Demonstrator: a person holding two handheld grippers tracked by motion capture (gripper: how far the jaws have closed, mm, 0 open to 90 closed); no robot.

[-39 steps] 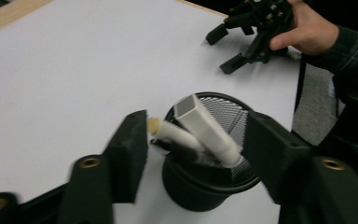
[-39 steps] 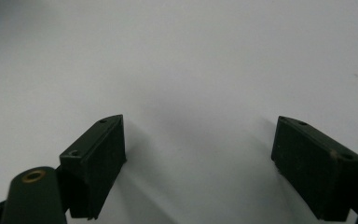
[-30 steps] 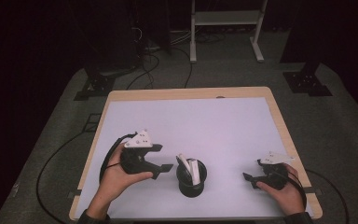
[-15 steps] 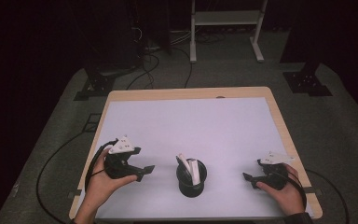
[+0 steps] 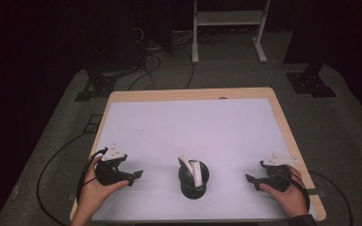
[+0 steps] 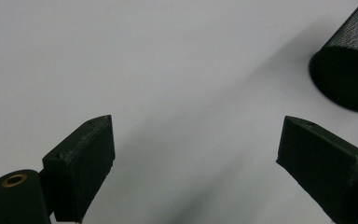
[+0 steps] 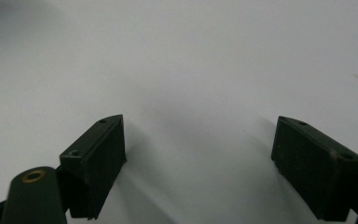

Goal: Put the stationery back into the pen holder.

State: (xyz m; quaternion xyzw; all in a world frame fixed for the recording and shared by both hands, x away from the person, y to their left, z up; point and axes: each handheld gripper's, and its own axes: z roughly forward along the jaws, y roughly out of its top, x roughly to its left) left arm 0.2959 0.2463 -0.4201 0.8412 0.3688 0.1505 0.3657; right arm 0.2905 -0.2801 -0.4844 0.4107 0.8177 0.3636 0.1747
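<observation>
Black mesh cup (image 5: 193, 179) stood upright near the near edge of the white table (image 5: 193, 122), about mid-width, between the two grippers. White pens (image 5: 191, 168) stuck out of its top, leaning a bit left and far; looked like two or three, exact count unclear. In the left gripper view the cup (image 6: 349, 70) sat at the upper right, well off that gripper's line.

Left gripper (image 5: 133, 175) rested low at the near left, jaws spread wide, nothing between them, pointing right toward the cup but apart from it. Right gripper (image 5: 250, 179) sat at the near right, jaws likewise wide apart and empty, pointing left toward the cup, also apart. Both hands low on the table.

Judged step: reach for the cup or a pen. To do it well, likely turn the left gripper so the cup comes between its jaws, steady the mesh wall low down, then come in with the right from above on one pen's upper end. Close on a single pen, not two. Lift straight along the pen's lean so the light cup does not tip or slide.
</observation>
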